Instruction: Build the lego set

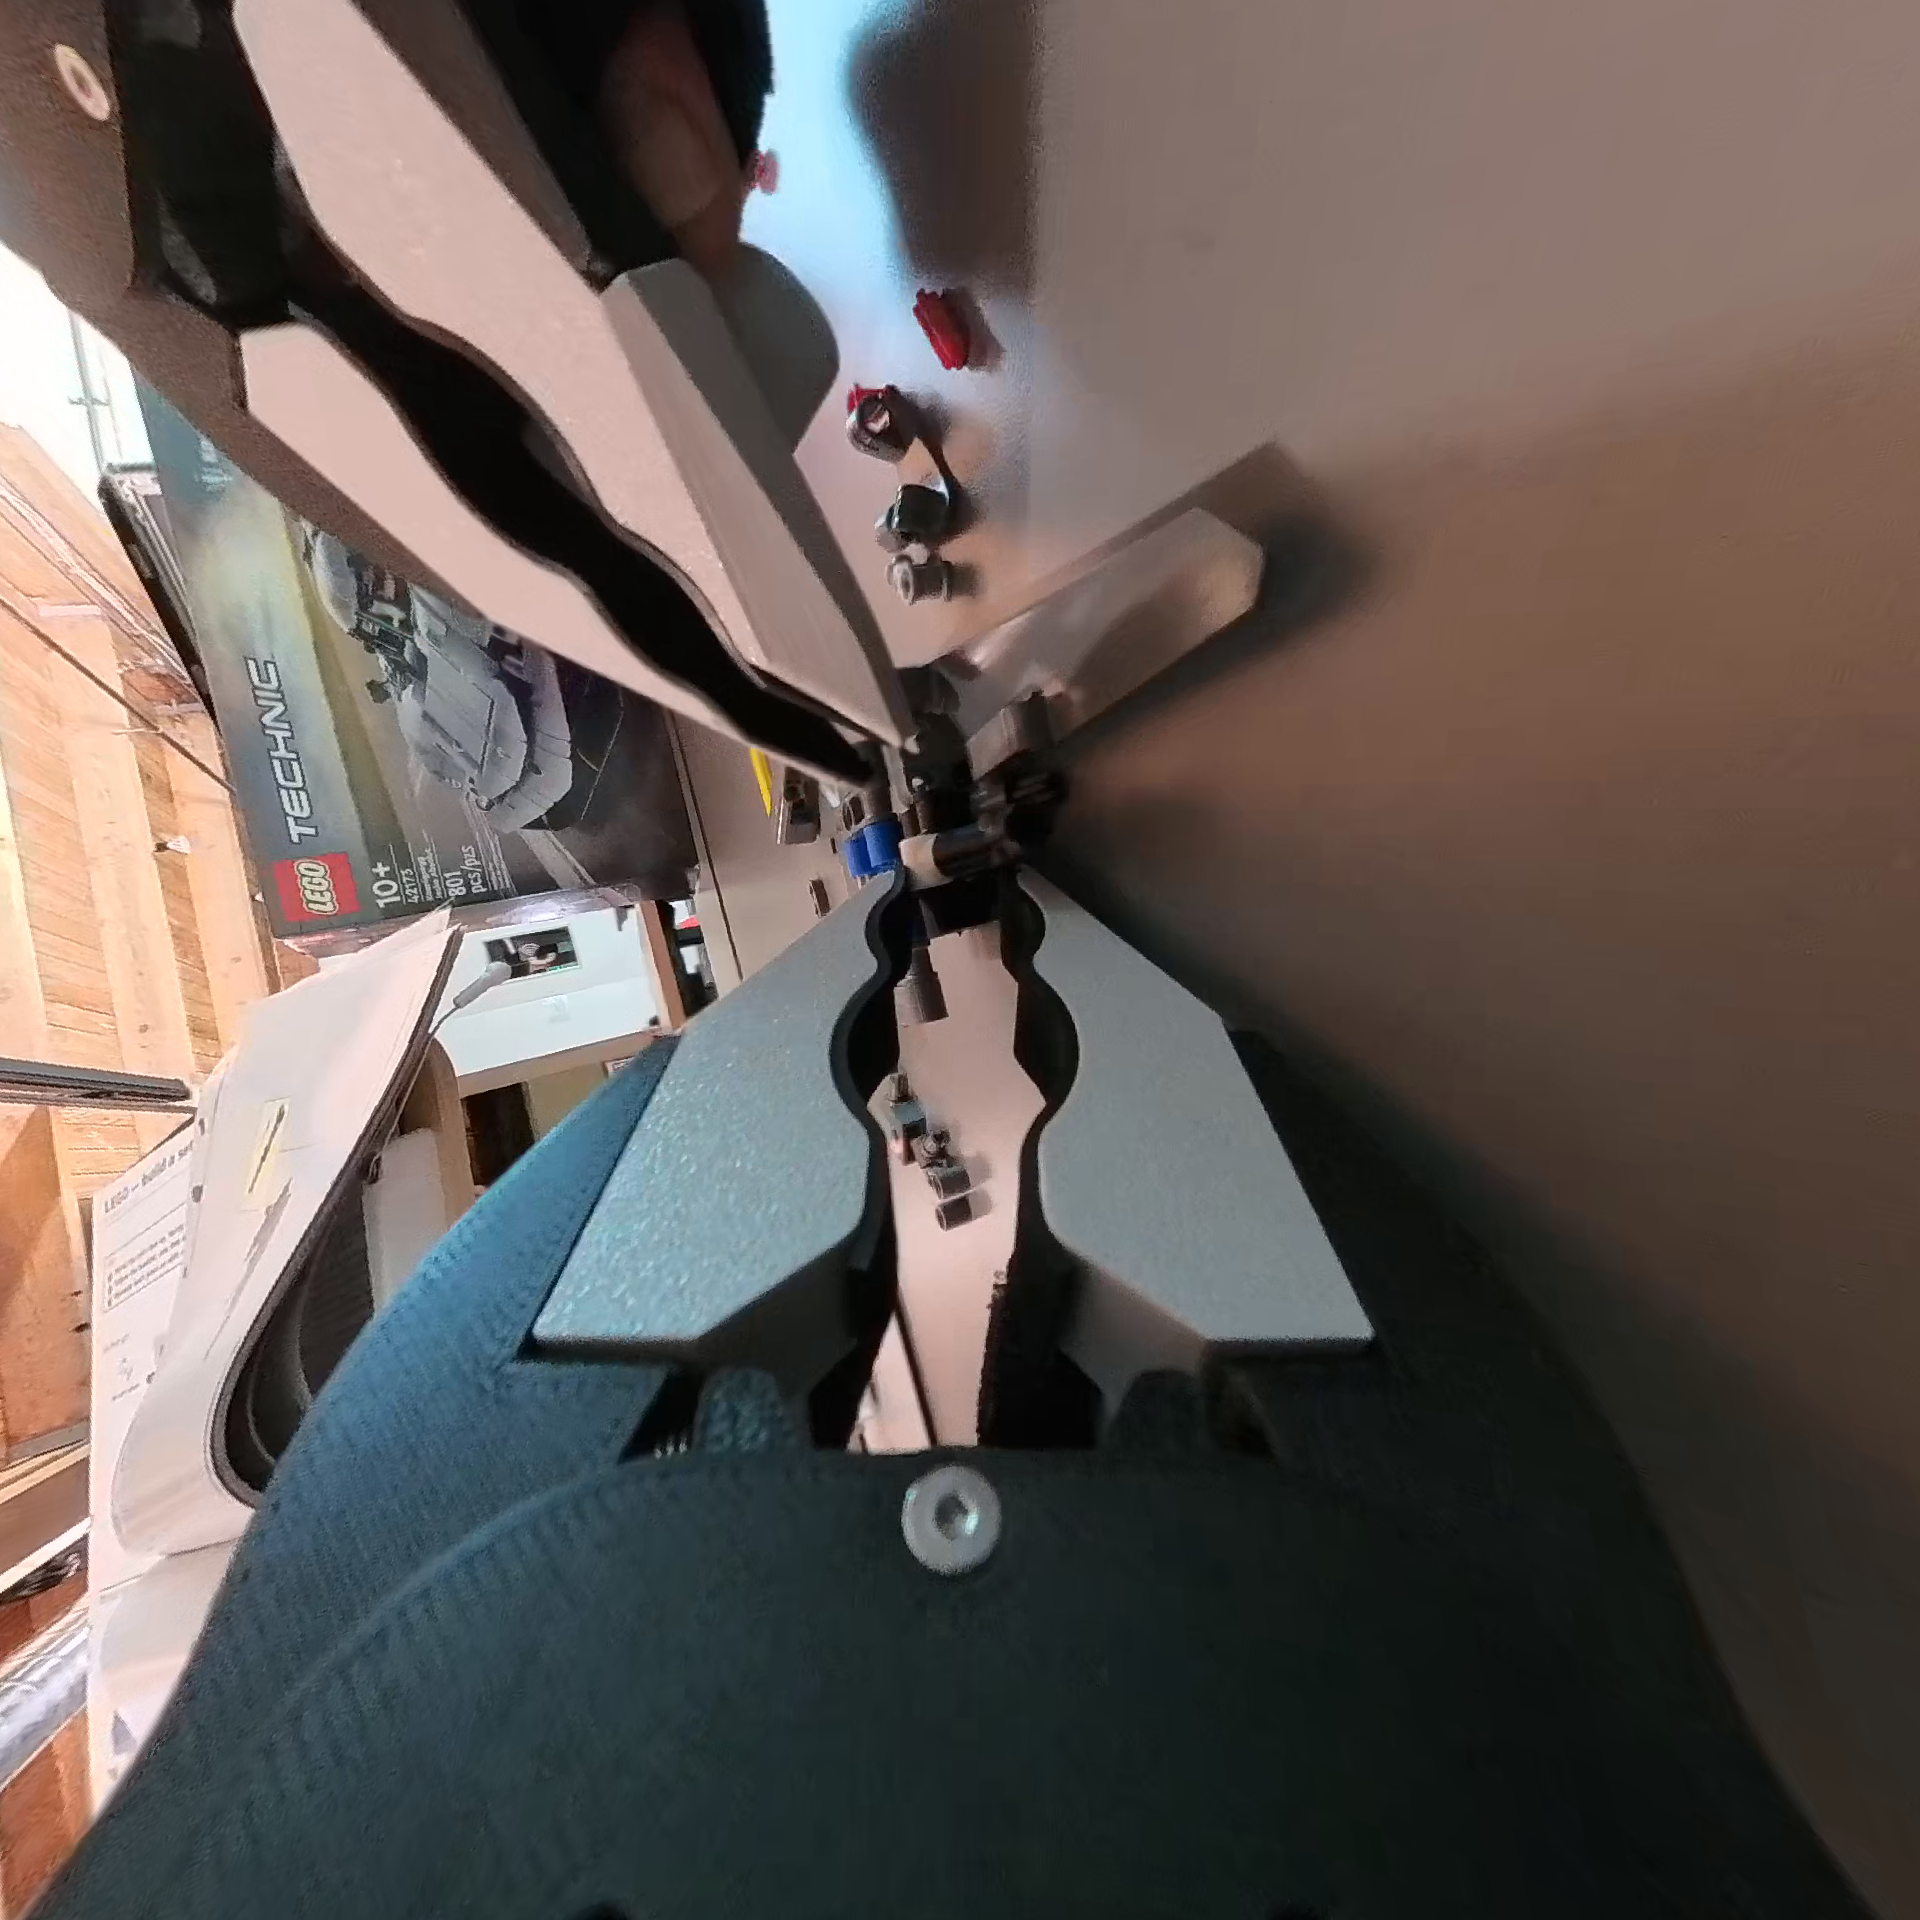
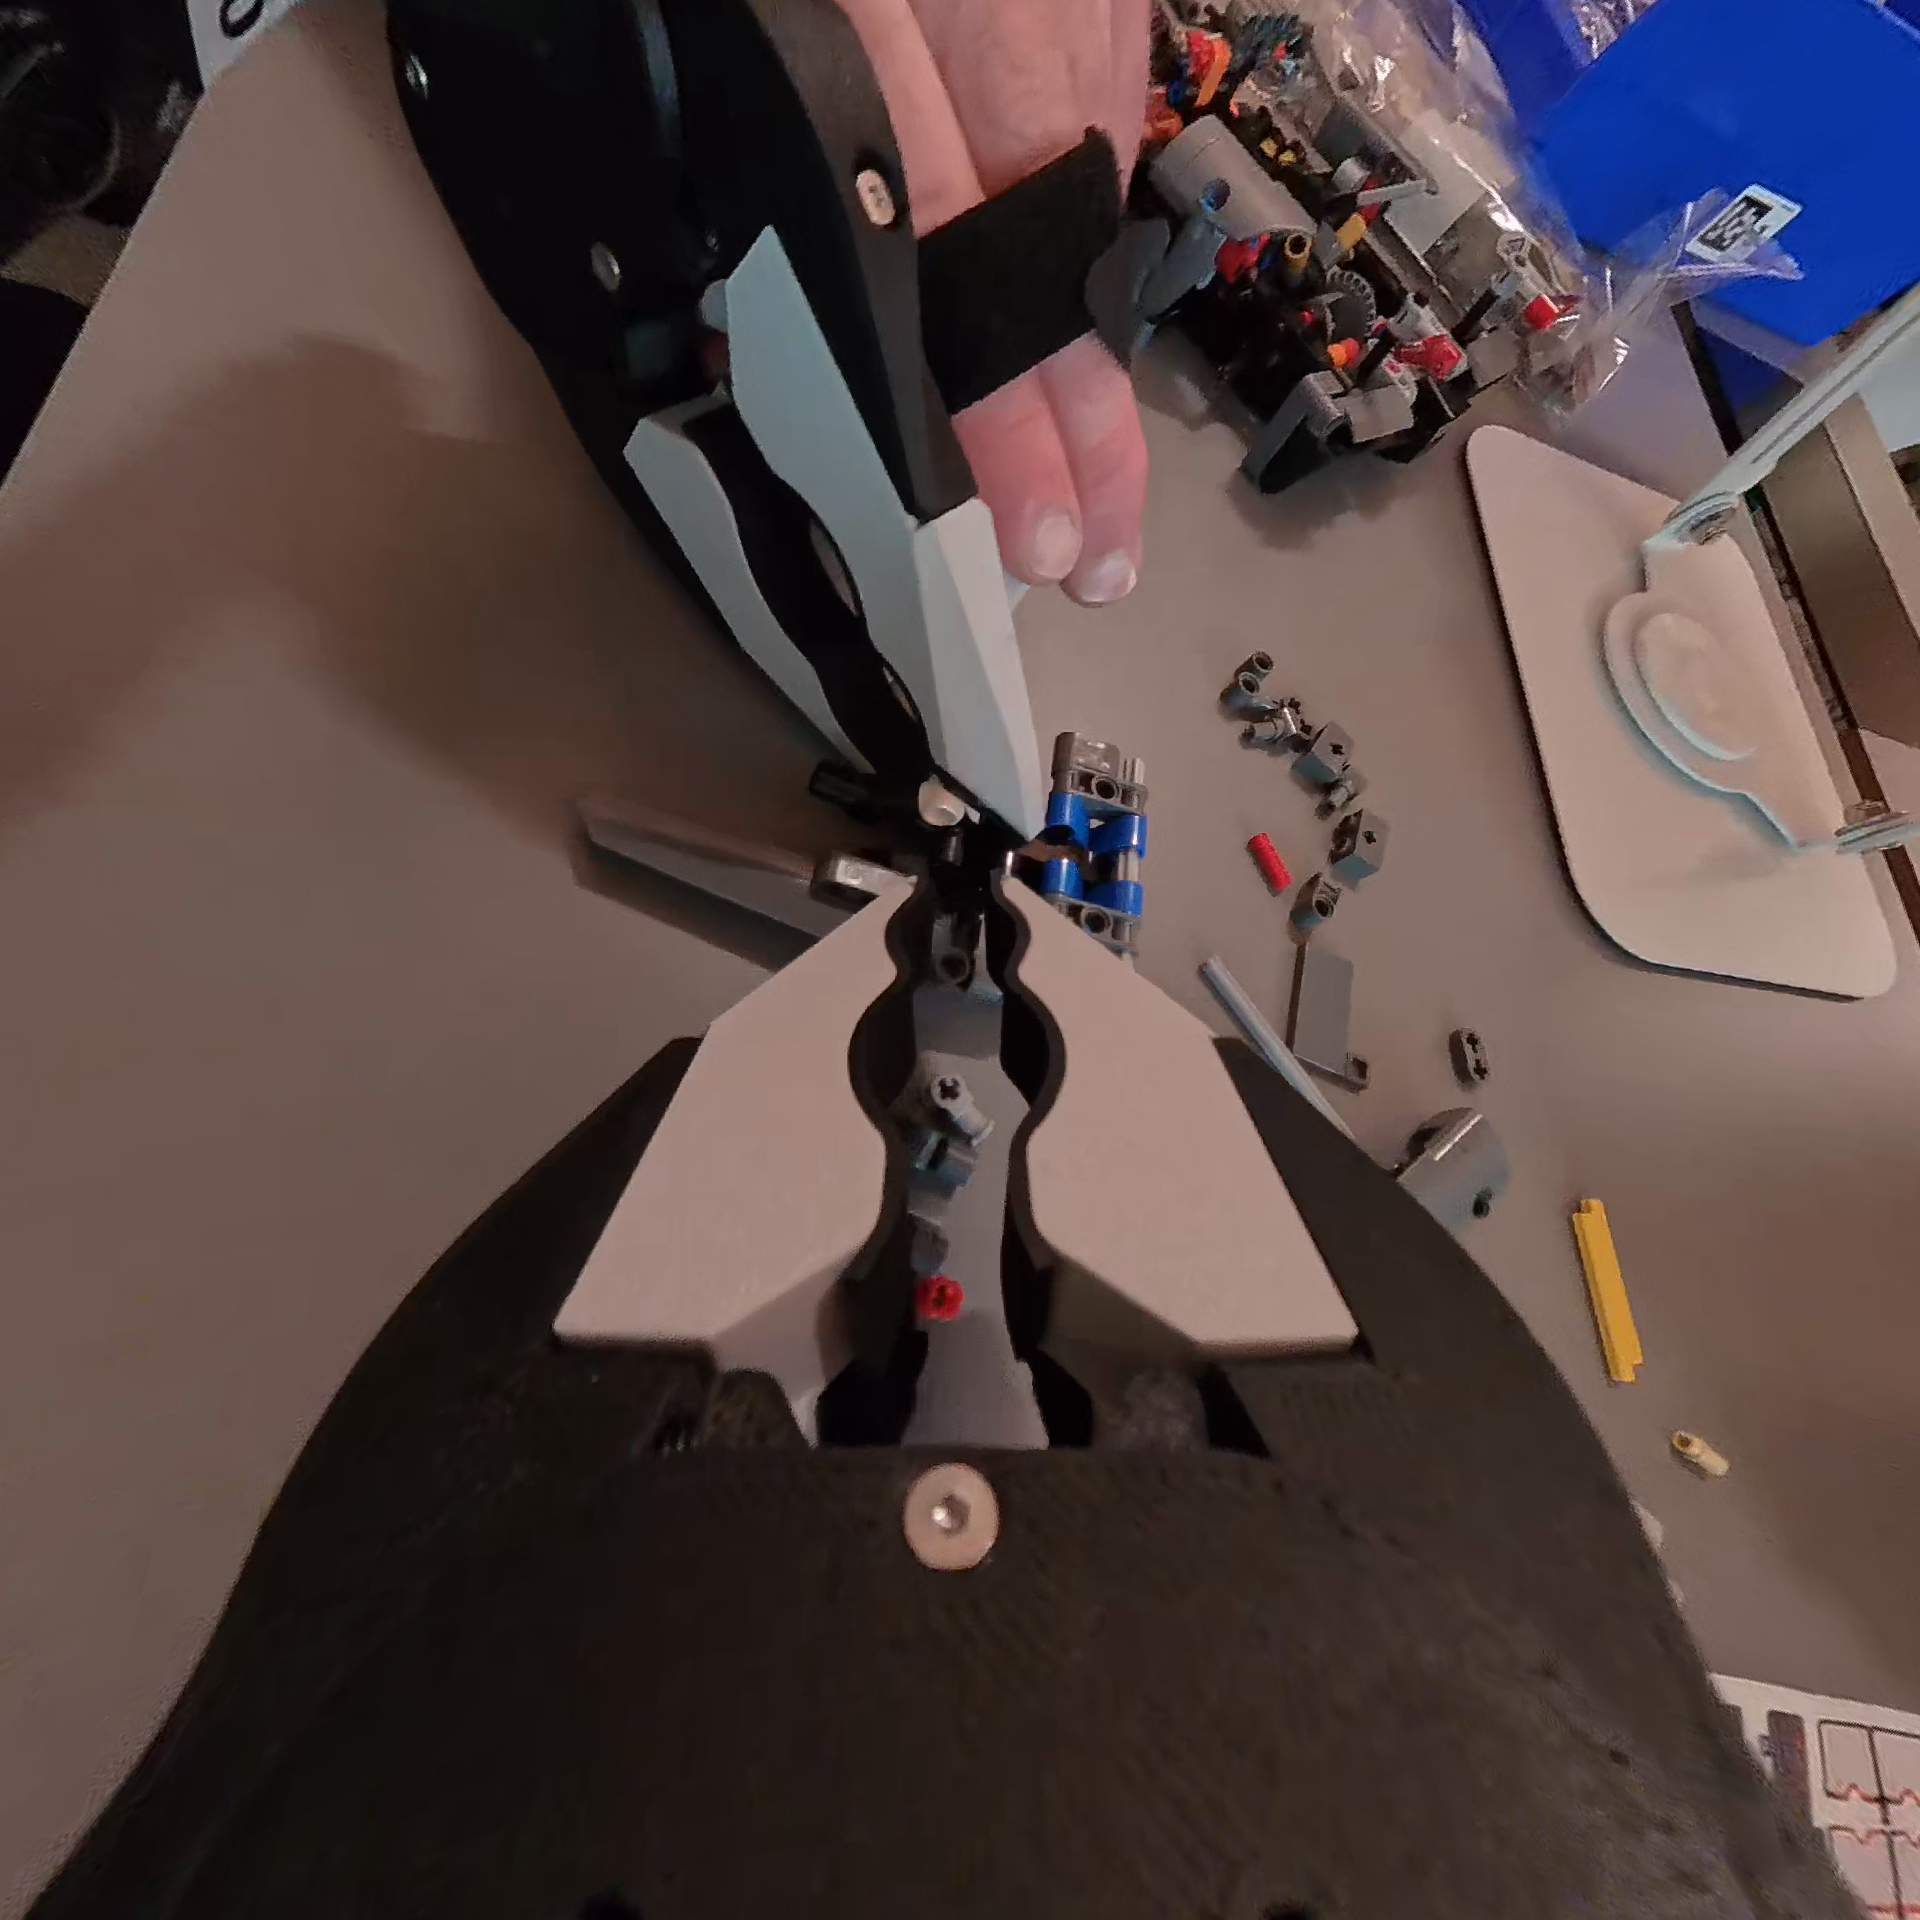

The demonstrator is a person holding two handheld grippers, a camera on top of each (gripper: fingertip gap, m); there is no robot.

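Right gripper (image 2: 961,883) clamped on small black connector (image 2: 951,940), left gripper (image 2: 977,805) pinching its far end; operator should align axes before pressing.

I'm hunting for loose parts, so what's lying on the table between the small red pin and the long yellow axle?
In the right wrist view, between the red pin and the yellow axle lie a flat grey panel, a small black bush and a rounded grey block.
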